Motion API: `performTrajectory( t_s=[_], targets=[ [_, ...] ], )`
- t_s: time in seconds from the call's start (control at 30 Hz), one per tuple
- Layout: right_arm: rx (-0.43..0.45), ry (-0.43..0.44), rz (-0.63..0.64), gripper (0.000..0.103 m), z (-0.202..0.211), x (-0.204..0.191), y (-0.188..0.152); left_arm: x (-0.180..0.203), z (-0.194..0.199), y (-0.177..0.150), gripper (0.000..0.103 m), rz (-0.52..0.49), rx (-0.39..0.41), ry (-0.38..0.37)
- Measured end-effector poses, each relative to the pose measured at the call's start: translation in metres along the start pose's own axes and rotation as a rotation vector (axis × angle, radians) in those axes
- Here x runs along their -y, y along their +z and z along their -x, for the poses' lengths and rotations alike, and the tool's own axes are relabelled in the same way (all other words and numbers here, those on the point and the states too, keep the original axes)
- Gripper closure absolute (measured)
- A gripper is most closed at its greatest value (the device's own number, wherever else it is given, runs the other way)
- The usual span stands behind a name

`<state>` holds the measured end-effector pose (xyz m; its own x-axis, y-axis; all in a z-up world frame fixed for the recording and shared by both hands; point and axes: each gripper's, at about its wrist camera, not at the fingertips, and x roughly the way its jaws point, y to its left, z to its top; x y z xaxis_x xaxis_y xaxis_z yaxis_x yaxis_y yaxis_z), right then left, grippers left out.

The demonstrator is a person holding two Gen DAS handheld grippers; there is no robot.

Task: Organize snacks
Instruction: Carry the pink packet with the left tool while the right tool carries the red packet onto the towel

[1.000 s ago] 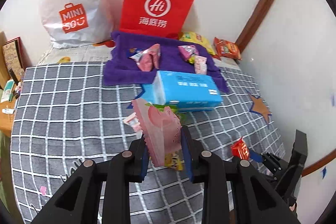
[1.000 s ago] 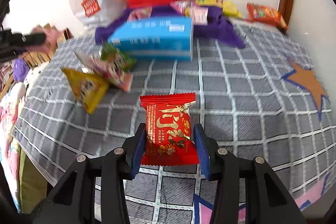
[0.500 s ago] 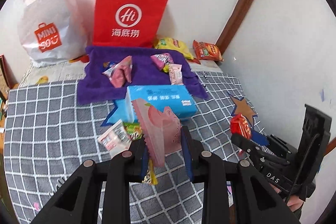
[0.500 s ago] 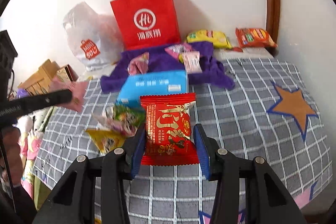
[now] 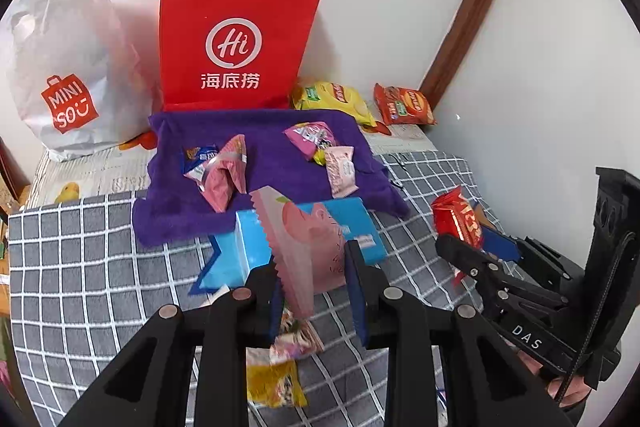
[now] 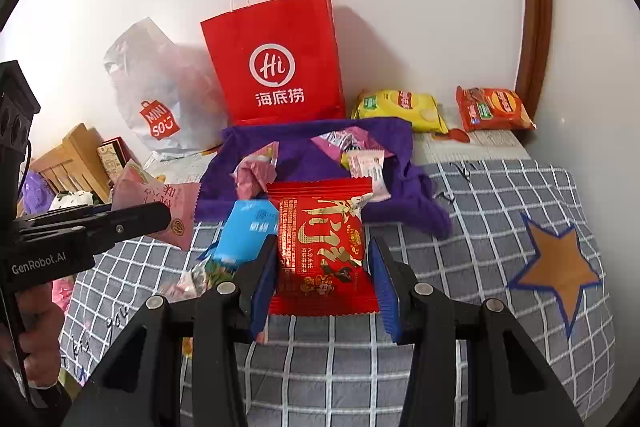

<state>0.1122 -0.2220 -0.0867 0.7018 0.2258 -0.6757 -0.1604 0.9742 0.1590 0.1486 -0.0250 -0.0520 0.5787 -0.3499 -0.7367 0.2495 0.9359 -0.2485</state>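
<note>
A pink packet (image 5: 310, 247) is clamped between the fingers of the left gripper (image 5: 314, 281) and is held up above the checked cover (image 5: 80, 267), in front of a blue box (image 5: 248, 251). A red packet (image 6: 322, 247) with gold lettering is clamped in the right gripper (image 6: 324, 279) and is likewise held clear of the cover. In the left view the right gripper is seen at the right edge, its red packet (image 5: 456, 221) pinched at the tip.

A purple cloth (image 5: 264, 135) is spread behind the blue box, up against a red paper bag (image 5: 232, 39). Several small packets are lying on the cloth: a folded pink one (image 5: 226, 173) touching a blue-and-white one (image 5: 198, 157), a magenta one (image 5: 310, 137), and a pale pink one (image 5: 340, 171) just beside it. A white plastic bag (image 5: 60, 67) is stood left of the red bag. A yellow chip bag (image 5: 334, 101) and an orange chip bag (image 5: 402, 105) are laid by the wall, right of the red bag.

Below the left gripper, a yellow packet (image 5: 274, 385) and a pink patterned one (image 5: 298, 339) are left lying on the cover. An orange star (image 6: 556, 267) is seen on the cover in the right view.
</note>
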Motion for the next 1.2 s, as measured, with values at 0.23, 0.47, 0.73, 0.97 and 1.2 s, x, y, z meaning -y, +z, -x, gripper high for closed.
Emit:
performTrajectory(
  t_s=[0.23, 0.47, 0.73, 0.97, 1.2],
  targets=[
    [-0.008, -0.001, 0.008, 0.058, -0.027, 0.003, 0.022, -0.009, -0.020, 0.021, 0.077, -0.001, -0.004, 0.034],
    [-0.020, 0.003, 0.003, 0.058, -0.055, 0.006, 0.039, -0.018, -0.035, 0.039, 0.077, -0.006, -0.006, 0.047],
    [-0.030, 0.002, 0.006, 0.058, -0.082, 0.007, 0.054, -0.026, -0.051, 0.055, 0.077, -0.017, -0.003, 0.064],
    [-0.047, -0.001, 0.004, 0.058, -0.105, 0.007, 0.060, -0.029, -0.066, 0.064, 0.077, -0.021, -0.013, 0.042],
    [-0.068, -0.003, 0.012, 0.058, -0.126, 0.008, 0.063, -0.037, -0.085, 0.071, 0.077, -0.025, -0.032, 0.045]
  ],
)
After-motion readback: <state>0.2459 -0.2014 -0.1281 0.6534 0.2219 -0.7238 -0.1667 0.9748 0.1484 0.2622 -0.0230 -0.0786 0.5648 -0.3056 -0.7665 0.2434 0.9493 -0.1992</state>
